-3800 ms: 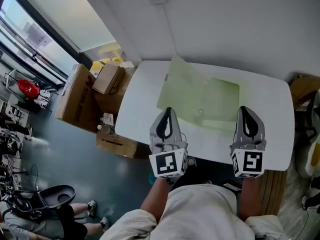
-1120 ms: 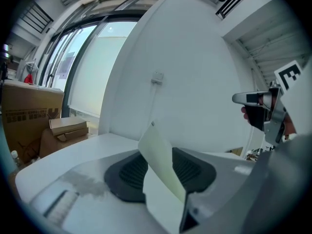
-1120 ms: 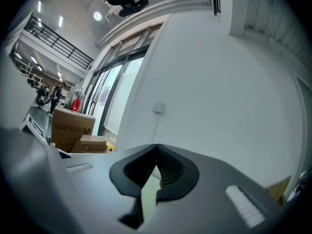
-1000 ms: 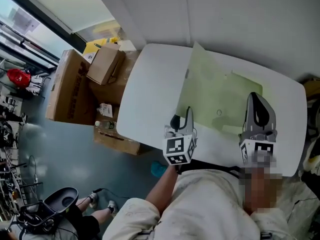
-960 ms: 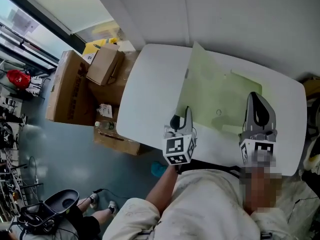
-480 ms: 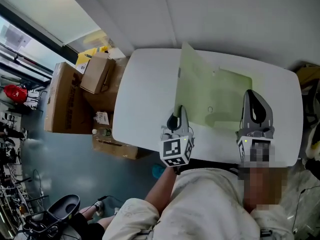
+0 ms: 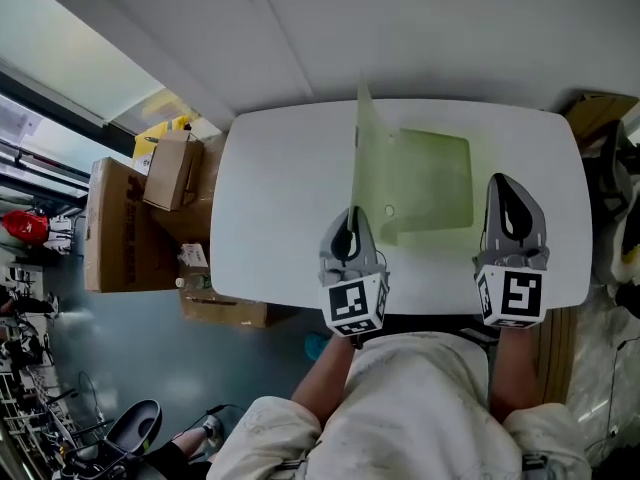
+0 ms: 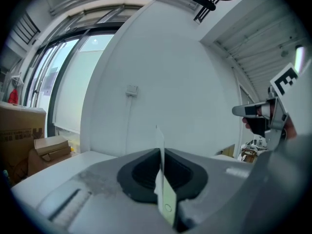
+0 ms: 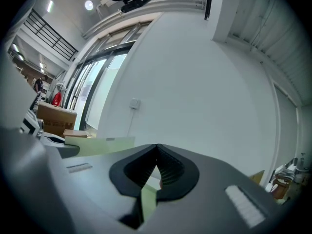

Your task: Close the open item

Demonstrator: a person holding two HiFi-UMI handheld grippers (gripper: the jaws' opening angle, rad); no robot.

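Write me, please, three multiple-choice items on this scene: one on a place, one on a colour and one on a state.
1. Where do the cardboard boxes stand?
A on a shelf
B on the floor left of the table
C on the person's lap

2. What colour is the folder?
A pale green
B red
C black

3. How are the tongs of the left gripper?
A wide apart and empty
B shut on the folder's raised flap
C out of view

Key: 1 B, the head view shows them beside the table; 2 A, it lies pale green on the white top; 3 B, the left gripper view shows the flap pinched.
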